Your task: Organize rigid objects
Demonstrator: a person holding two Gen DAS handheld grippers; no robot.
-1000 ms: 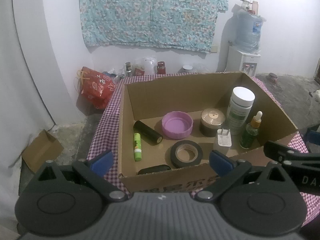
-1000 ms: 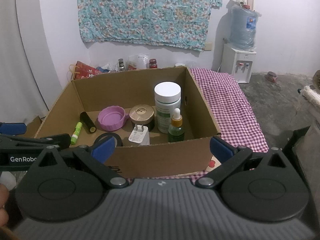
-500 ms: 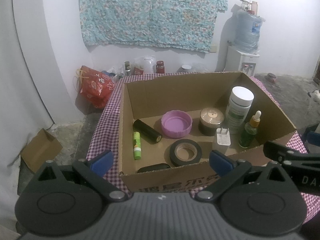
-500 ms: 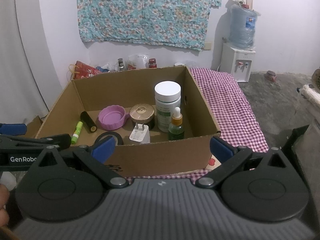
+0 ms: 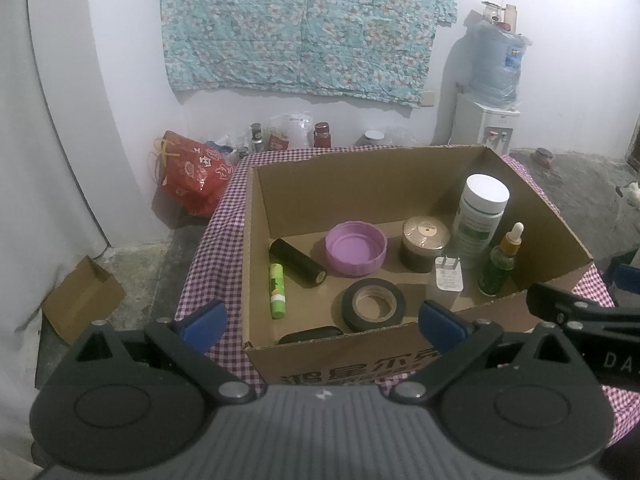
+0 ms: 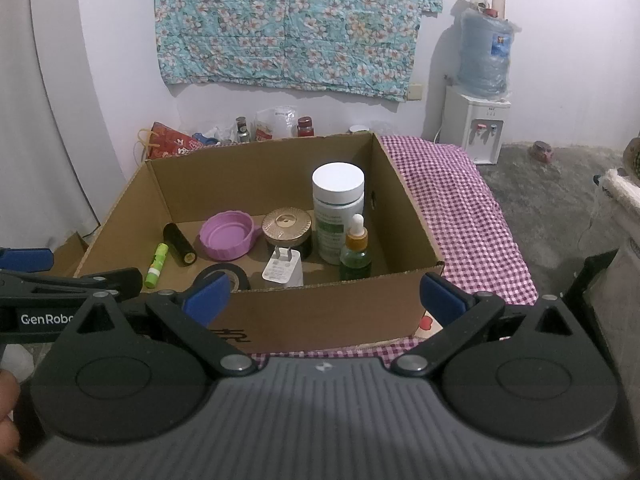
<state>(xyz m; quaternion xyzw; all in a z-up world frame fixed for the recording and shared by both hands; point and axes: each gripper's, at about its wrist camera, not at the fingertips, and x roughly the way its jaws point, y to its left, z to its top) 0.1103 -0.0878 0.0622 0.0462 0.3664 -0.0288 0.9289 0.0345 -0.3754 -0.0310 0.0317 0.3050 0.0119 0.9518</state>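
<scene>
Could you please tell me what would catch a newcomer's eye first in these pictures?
The open brown cardboard box on the purple checked tablecloth dominates both views. Inside, the tall white-capped plastic bottle stands at the right beside the green glass dropper bottle, with the round purple plastic lid mid-box. Behind hangs a turquoise floral cloth.

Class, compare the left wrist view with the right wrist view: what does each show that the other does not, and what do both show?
Only the left wrist view shows the small empty carton on the floor and a dark flat case inside the big box's near wall. Only the right wrist view shows the bare checked cloth right of the box and a thumb at the edge. Both show the cardboard box, purple lid, tape roll, white bottle, and open, empty tongs: left tongs and right tongs.
</scene>
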